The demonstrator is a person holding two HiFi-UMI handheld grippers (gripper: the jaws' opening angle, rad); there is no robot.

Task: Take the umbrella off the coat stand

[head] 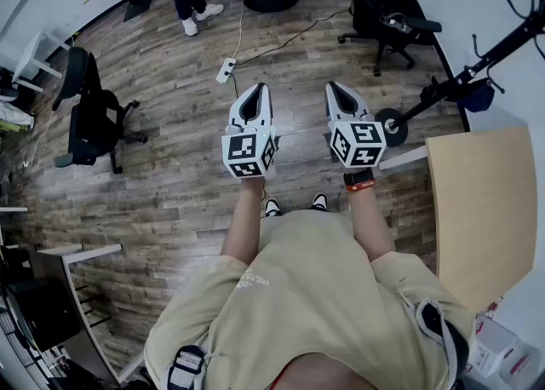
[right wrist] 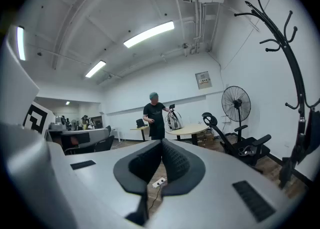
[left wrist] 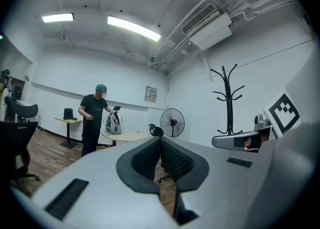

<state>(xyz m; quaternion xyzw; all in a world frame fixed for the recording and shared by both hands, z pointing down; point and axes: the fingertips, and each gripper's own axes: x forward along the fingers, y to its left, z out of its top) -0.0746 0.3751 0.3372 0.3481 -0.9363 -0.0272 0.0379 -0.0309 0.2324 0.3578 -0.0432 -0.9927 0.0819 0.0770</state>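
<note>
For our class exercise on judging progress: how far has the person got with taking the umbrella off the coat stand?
Done: nothing visible yet. In hand: nothing; the left gripper and right gripper are both shut and empty. Left: the coat stand stands apart to the right, with a dark blue bundle, likely the umbrella, hanging on it; approach, grip, lift off.

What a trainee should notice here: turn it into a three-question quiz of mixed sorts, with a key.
1. True or false: the white two-jaw left gripper and the white two-jaw right gripper are both shut, with nothing between their jaws.
2. In the head view, the tall black metal coat stand lies: A) right of the right gripper; B) left of the left gripper; C) behind the person's back.
3. Fill in: in the right gripper view, the person in black clothes stands beside a round, light wooden ___.
Key: 1 true; 2 A; 3 table.
</note>
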